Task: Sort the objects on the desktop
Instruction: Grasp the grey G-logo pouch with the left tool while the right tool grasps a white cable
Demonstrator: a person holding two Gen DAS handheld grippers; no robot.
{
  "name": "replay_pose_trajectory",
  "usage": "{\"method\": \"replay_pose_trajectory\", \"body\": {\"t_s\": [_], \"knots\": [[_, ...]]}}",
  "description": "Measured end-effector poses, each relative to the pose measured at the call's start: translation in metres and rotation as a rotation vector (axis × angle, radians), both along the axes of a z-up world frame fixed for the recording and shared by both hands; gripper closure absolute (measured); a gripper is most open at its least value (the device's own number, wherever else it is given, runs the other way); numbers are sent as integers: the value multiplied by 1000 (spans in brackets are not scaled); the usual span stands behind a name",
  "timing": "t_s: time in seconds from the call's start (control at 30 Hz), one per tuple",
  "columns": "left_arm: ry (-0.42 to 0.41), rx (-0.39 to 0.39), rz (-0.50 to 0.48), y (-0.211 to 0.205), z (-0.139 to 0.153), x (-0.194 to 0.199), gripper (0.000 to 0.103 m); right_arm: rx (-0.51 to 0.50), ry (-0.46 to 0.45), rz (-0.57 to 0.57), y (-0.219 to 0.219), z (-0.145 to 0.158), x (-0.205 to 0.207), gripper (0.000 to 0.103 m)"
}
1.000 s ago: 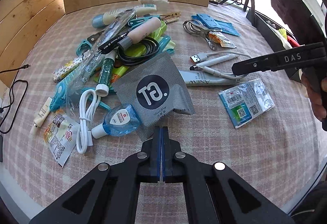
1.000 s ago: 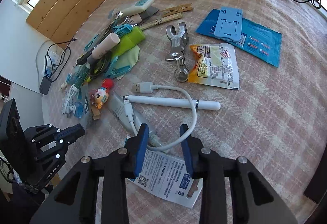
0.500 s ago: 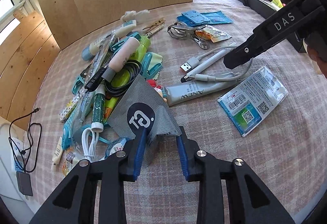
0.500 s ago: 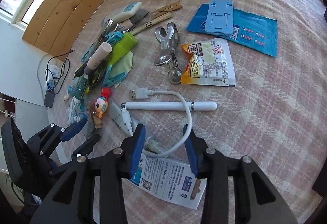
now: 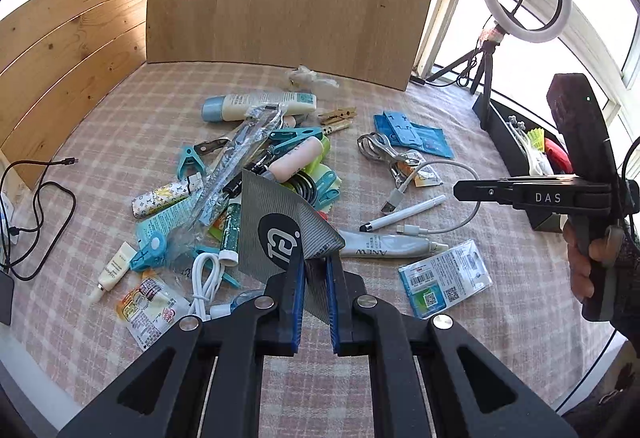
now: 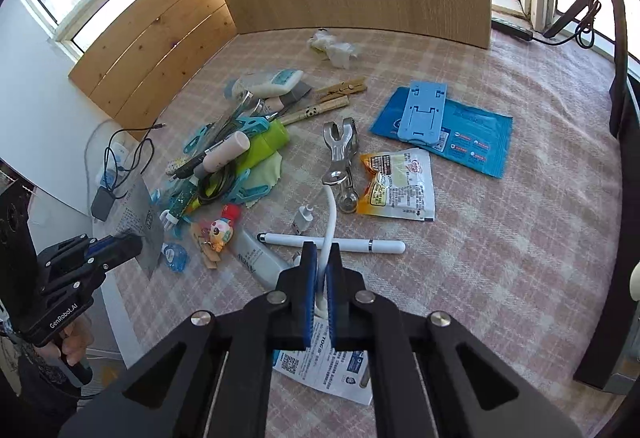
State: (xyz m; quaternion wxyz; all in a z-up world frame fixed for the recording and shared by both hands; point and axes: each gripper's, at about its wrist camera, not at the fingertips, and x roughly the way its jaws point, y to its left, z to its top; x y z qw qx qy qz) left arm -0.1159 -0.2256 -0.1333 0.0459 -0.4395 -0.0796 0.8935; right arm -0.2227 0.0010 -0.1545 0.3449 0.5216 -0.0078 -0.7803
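The grey packet (image 5: 280,226) is pinched by its near corner in the left claw (image 5: 314,286), the two blue-padded fingers closed narrow on it; it stands up off the pile, its flat face with the round black logo turned toward the camera and its long edge slanting up and away to the left. The white cable (image 6: 329,222) is clamped in the right claw (image 6: 321,278), running straight ahead from between the fingers, long axis along them, its plug end (image 6: 303,219) lying on the table (image 6: 520,238) just left of the cord. The white pen (image 6: 340,243) lies crosswise right beyond that claw, tip pointing left, touching the cable. The rest of the clutter (image 5: 248,174) sits heaped left of centre. Each held thing looks lifted partly clear; where either belongs, I cannot tell, since no sorted groups are plain to see
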Motion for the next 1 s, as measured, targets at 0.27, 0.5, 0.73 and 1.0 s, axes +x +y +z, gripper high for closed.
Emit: {"method": "replay_pose_trajectory", "body": {"t_s": [0.27,0.5,0.73,1.0], "knots": [[73,82,-40,16,37,-8,94,-65,97,-44,34,46,2,99],[111,41,-154,69,58,-31,94,-115,157,-153,100,83,-6,99],[98,25,-213,95,59,-42,94,-73,18,-123,107,47,-12,91],[66,26,-166,78,47,-32,94,-36,-151,-88,55,-22,-19,62]]}}
